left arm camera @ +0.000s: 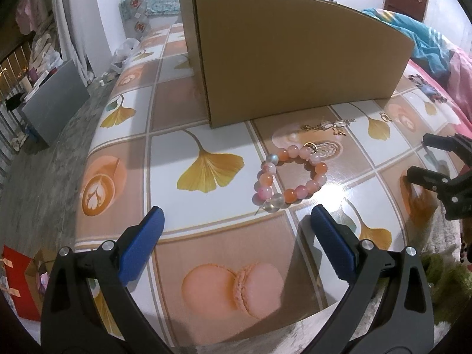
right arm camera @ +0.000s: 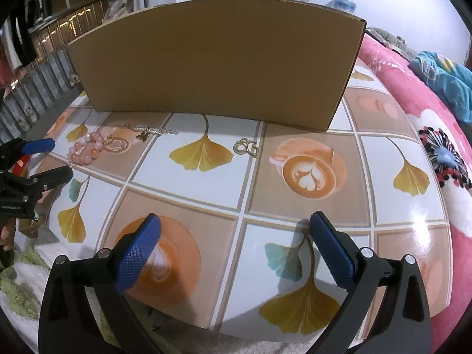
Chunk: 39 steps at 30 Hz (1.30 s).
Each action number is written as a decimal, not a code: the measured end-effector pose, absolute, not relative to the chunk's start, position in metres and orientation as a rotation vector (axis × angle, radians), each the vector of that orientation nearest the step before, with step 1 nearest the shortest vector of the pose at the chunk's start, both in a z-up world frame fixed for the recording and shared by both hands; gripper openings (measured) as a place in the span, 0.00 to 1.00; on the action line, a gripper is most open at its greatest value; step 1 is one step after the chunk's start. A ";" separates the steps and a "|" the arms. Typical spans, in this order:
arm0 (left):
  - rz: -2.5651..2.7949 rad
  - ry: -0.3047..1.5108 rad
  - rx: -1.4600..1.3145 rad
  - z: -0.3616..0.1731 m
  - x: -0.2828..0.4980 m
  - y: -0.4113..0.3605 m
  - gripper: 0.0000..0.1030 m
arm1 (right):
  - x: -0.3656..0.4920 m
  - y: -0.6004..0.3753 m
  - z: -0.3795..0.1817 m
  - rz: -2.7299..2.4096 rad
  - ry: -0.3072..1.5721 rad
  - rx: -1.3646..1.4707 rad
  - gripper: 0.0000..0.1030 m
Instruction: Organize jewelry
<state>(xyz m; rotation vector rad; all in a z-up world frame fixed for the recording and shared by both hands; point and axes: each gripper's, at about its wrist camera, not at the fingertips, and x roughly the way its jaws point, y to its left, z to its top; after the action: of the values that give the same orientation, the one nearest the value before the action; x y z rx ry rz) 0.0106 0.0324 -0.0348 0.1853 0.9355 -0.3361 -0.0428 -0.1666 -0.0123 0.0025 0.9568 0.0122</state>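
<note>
1. Landmark: a brown cardboard box (left arm camera: 295, 56) stands on the bench (left arm camera: 206, 289), which wears a glossy cloth printed with ginkgo leaves, coffee cups and macarons.
2. Bead bracelet (left arm camera: 290, 175), pink and orange with a few clear beads, lies flat on the bench in front of the box, a little off its near face. A small gold ring hangs at the box-side of it.
3. Between bracelet and box: a chain with small charms (left arm camera: 330, 125), one butterfly-shaped, lying just before the box's lower edge.
4. A gold looped piece (right arm camera: 246, 147) lies alone in front of the box, further along its near face than the chain and apart from it; whether it is earrings or a pendant, cannot tell.
5. Left gripper (left arm camera: 237, 221): jaws spread wide, nothing between them, blue pads facing the bracelet, which lies just beyond the tips on the box side. Not touching it.
6. Right gripper (right arm camera: 234, 227): jaws likewise released and empty, over the near part of the bench, well short of the box and the gold piece.
7. Each gripper shows at the edge of the other's view, both on the side of the jewelry away from the box.
8. Beyond the box's right end: a pink flowered blanket (right arm camera: 413, 88) with a teal cloth (right arm camera: 448, 82) on it.
</note>
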 end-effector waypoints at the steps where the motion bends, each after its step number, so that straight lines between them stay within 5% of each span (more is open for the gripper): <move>1: -0.338 0.935 0.185 -0.035 0.011 0.033 0.93 | -0.042 -0.166 -0.012 0.012 0.959 0.003 0.95; 39: -0.338 0.808 0.263 -0.011 0.019 0.028 0.92 | -0.040 -0.165 -0.014 0.053 0.929 -0.017 0.95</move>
<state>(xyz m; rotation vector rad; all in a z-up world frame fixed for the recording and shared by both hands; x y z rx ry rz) 0.0192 0.0279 -0.0105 0.2633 0.8085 -0.3376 -0.0403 -0.1646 -0.0137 -0.0168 0.9287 0.0535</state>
